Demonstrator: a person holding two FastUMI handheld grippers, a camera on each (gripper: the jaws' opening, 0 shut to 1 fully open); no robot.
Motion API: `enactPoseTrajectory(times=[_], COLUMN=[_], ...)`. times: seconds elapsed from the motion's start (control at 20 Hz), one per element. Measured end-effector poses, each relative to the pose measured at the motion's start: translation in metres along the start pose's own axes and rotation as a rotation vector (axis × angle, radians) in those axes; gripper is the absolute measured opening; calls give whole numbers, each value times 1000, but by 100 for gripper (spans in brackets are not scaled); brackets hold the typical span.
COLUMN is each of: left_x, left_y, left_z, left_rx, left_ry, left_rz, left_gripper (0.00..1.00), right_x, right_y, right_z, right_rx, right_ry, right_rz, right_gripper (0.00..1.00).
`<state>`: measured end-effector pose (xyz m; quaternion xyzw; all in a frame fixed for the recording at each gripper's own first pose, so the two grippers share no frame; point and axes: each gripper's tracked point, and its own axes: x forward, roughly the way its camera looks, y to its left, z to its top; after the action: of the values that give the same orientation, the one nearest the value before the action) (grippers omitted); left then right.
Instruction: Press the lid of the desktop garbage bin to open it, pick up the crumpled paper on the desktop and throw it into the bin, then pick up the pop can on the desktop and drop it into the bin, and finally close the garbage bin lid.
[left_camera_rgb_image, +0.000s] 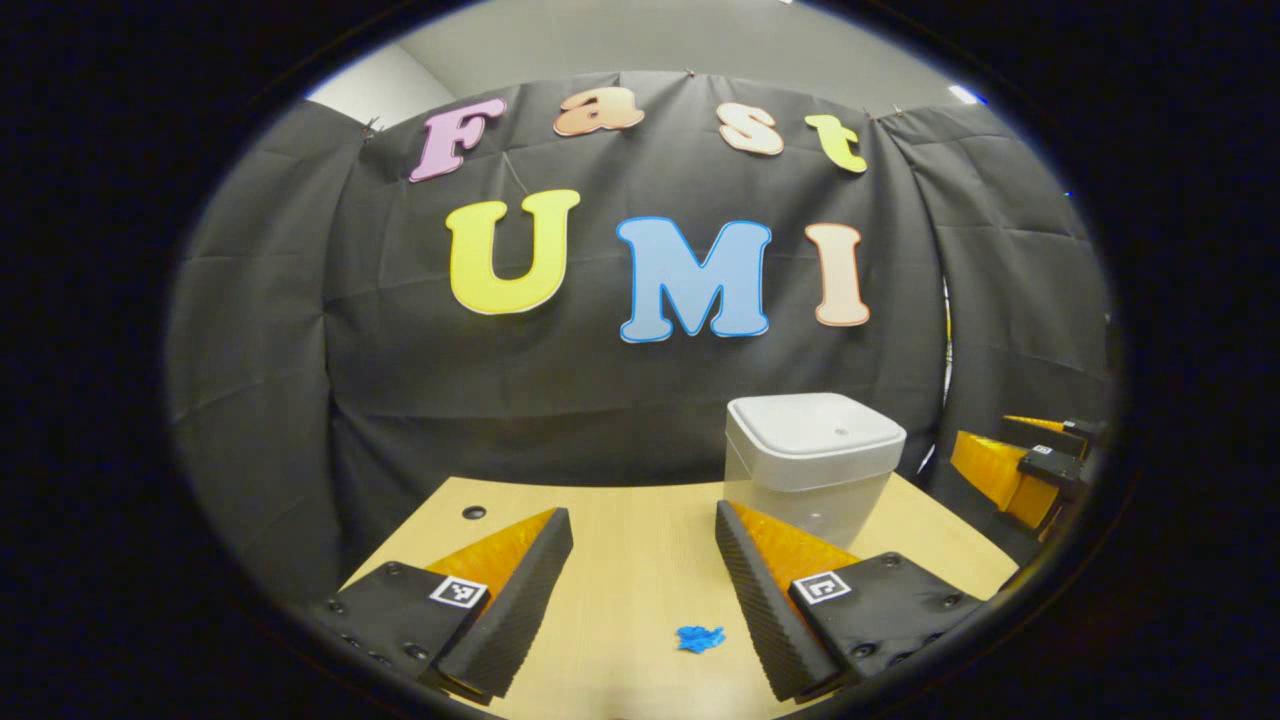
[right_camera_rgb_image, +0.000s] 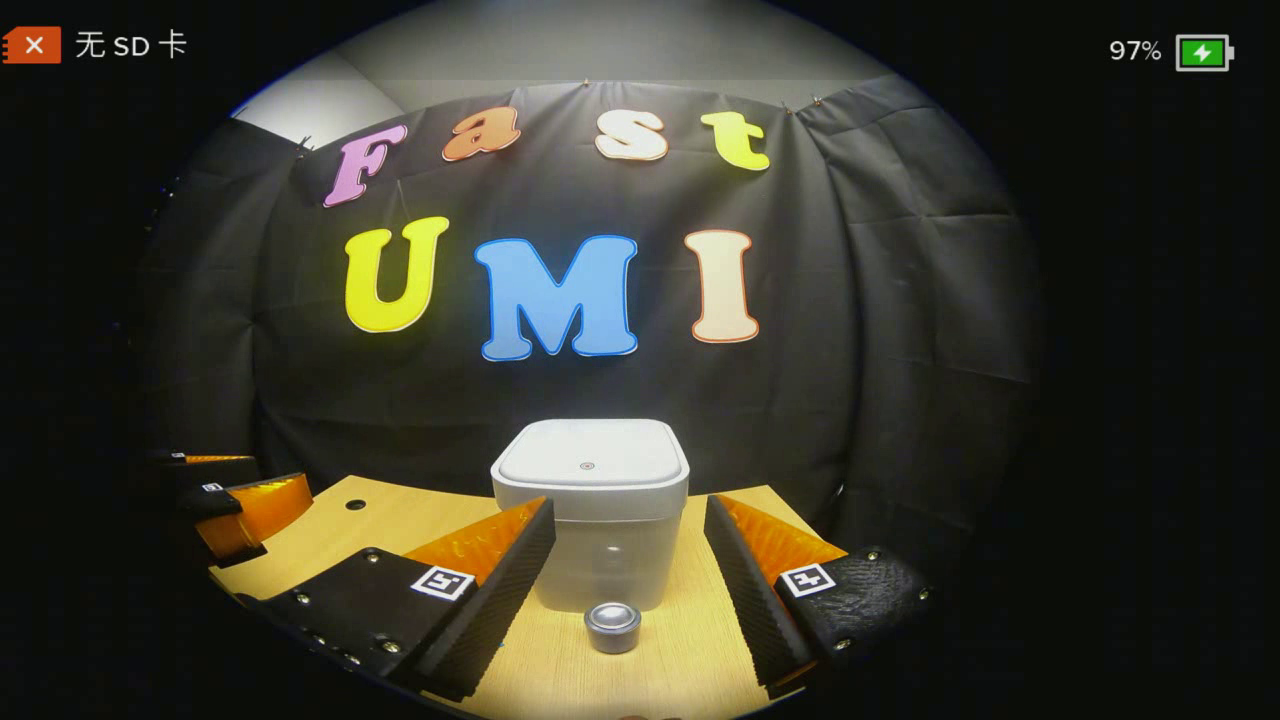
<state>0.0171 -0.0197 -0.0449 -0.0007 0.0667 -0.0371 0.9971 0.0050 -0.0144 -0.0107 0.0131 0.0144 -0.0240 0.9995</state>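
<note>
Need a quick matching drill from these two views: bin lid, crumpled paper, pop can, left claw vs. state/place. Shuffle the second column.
Things:
1. bin lid
2. crumpled paper
3. pop can
4. left claw

States/places:
A. upright on the desk, just in front of the bin
B. open, holding nothing
C. closed
D. blue, lying on the desk between the claw fingers in the left gripper view

Pairs: 1-C, 2-D, 3-A, 4-B

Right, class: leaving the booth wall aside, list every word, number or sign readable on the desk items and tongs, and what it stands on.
No readable text on any of them.
Garbage bin: blank; a small dot on its lid, no writing.
Pop can: no lettering visible.
Crumpled paper: none.
Left tongs and right tongs: square black-and-white code tags, patterns, not words.
</note>
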Motion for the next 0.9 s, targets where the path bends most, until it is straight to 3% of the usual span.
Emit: enactPoseTrajectory(times=[0.15,0.2,0.4,0.45,0.5,0.65,0.7,0.75,0.85,0.9], left_x=[6,8,13,13,13,13,14,14,15,15], left_y=[-2,-1,-3,-2,-3,-3,-3,-3,-3,-3], left_z=[-12,-17,-30,-30,-31,-28,-28,-27,-26,-25], left_rx=[-9,-13,-37,-39,-40,-38,-37,-37,-38,-38], left_ry=[34,50,88,91,90,83,81,78,76,74], left_rz=[-8,-10,-17,-16,-16,-14,-14,-13,-14,-15], left_gripper=[96,96,96,96,96,96,96,96,95,95], right_x=[1,0,1,2,2,4,5,6,9,8], right_y=[-2,-3,-5,-6,-7,-10,-12,-12,-10,-6], right_z=[-1,-2,2,4,5,4,2,1,-1,-3], right_rx=[2,3,-4,-4,-3,1,1,2,5,8], right_ry=[6,7,-1,-5,-8,1,7,14,28,38], right_rz=[-4,-6,-13,-14,-17,-28,-35,-36,-27,-13], right_gripper=[96,100,100,96,100,95,99,79,71,56])
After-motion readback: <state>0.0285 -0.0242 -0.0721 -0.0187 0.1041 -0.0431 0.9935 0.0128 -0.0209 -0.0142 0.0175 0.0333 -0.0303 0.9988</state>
